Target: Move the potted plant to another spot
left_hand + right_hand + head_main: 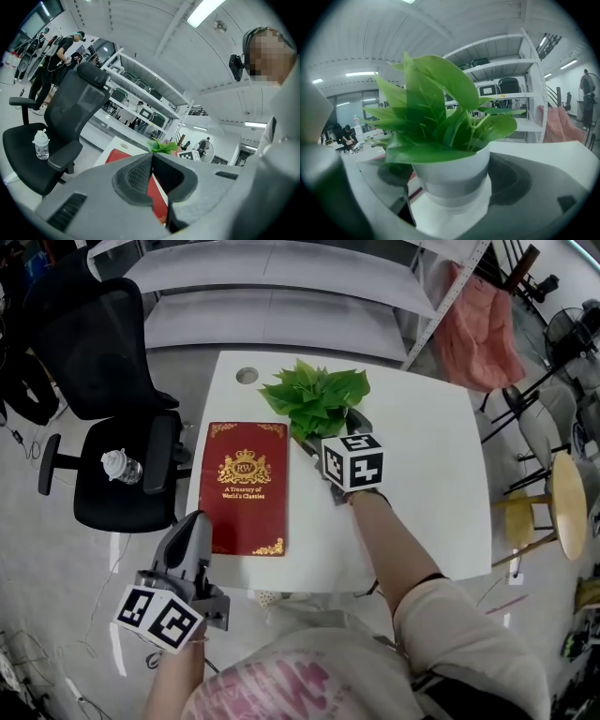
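Potted plant (314, 395) stands on the far middle of the white table (422, 493), just beyond the far right corner of the red book (246, 486), its leaves overhanging that corner. Right gripper (333, 439) reaches in from the near side, low and level, so that its jaws take the white pot (452, 180) by the wall rather than by the foliage. In the right gripper view the jaws stand wide, one on each side of the pot, and appear to be against it. The base looks to be resting on the table, so the lift is probably not yet begun. Left gripper (192, 526) hangs off the near left edge of the table, jaws closed together on nothing, likely parked out of the way. Open tabletop lies to the right, a plausible new spot. Black chair (112, 427) with a water bottle (122, 466) on its seat stands left of the table.
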Demonstrator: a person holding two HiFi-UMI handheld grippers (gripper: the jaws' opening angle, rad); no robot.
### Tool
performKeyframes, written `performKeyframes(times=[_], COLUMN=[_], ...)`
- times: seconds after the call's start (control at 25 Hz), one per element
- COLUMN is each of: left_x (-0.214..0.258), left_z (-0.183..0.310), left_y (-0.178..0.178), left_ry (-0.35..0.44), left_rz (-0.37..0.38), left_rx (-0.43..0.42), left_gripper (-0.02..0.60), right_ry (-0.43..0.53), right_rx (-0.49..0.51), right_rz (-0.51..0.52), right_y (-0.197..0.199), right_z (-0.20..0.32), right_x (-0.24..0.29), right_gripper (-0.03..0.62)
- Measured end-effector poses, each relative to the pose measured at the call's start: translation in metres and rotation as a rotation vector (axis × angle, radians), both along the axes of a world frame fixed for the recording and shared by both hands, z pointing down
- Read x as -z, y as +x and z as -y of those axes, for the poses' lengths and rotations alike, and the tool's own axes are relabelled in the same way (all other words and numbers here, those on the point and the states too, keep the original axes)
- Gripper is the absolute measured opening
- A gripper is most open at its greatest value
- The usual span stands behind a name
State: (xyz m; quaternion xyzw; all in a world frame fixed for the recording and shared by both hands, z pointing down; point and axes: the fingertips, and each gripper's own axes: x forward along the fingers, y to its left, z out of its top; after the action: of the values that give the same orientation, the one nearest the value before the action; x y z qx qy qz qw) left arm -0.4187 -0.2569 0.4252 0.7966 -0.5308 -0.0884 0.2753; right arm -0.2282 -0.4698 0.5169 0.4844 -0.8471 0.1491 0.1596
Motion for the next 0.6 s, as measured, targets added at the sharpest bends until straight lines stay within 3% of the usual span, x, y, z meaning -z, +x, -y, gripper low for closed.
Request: performKeyframes(times=[0.6], left_x=[0.000], left_z=[0.018], left_y=[-0.005], left_ry=[-0.020], left_rz=[-0.009], left_rx=[0.061], left_gripper=[0.003], right_ry=[-0.037], right_rx=[0.038], right_rz=[-0.019], right_y=[0.003], right_z=[-0.001], right_x=[-0.015], right_gripper=[0.509])
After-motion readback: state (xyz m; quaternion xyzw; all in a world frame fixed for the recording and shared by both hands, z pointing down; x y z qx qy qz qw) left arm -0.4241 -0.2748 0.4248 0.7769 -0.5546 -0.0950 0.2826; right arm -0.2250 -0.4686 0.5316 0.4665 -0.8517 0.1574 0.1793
